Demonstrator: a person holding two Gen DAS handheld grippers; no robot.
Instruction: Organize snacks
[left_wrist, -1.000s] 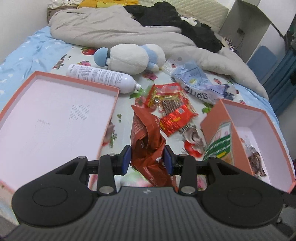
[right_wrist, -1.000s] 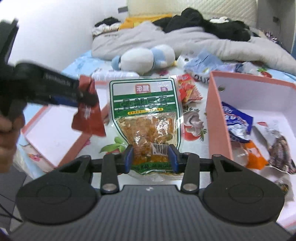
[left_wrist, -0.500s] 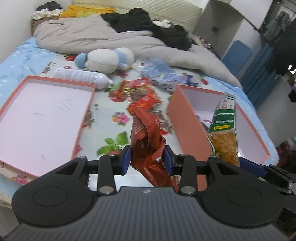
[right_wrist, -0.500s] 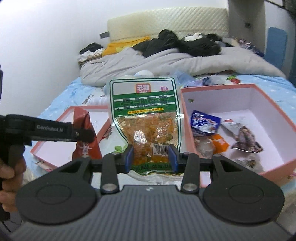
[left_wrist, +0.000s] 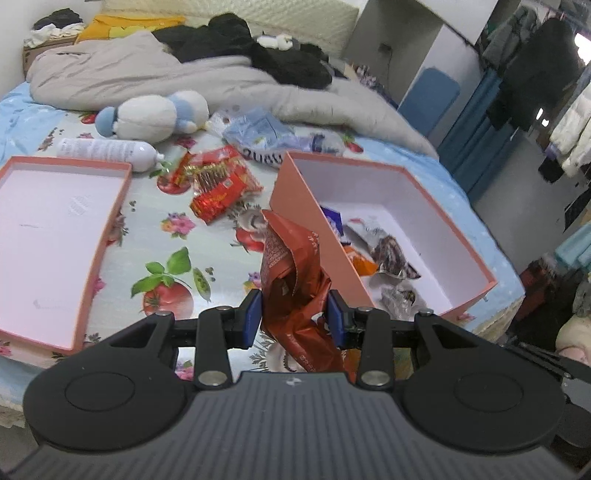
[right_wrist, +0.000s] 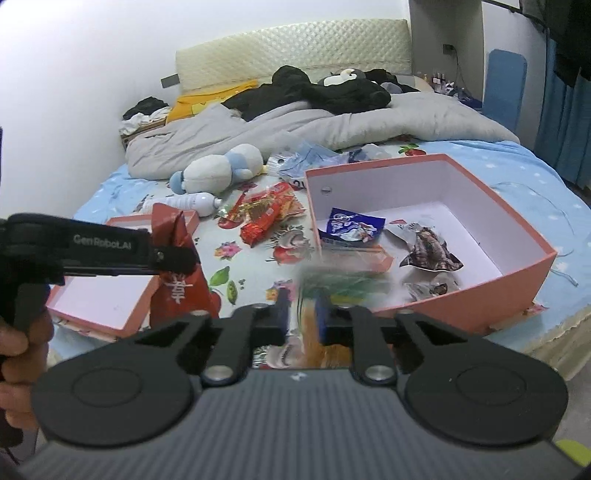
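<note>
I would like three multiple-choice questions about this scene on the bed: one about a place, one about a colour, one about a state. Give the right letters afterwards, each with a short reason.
1. Where does the white bottle lie?
A) inside the deep box
B) on the bedsheet, beside the plush toy
C) inside the shallow lid

2. Which colour is the packet in the left gripper?
A) green
B) blue
C) reddish-brown

3. What is the state of the left gripper?
A) shut on the packet
B) open, with nothing between its pads
C) out of view

Answers:
1 B: the white bottle rests on the bedsheet just in front of the plush toy, beyond the shallow lid and away from the deep box.
2 C: the crumpled foil shows reddish-brown in both views.
3 A: both blue pads press on the packet, which hangs above the bedsheet.
</note>
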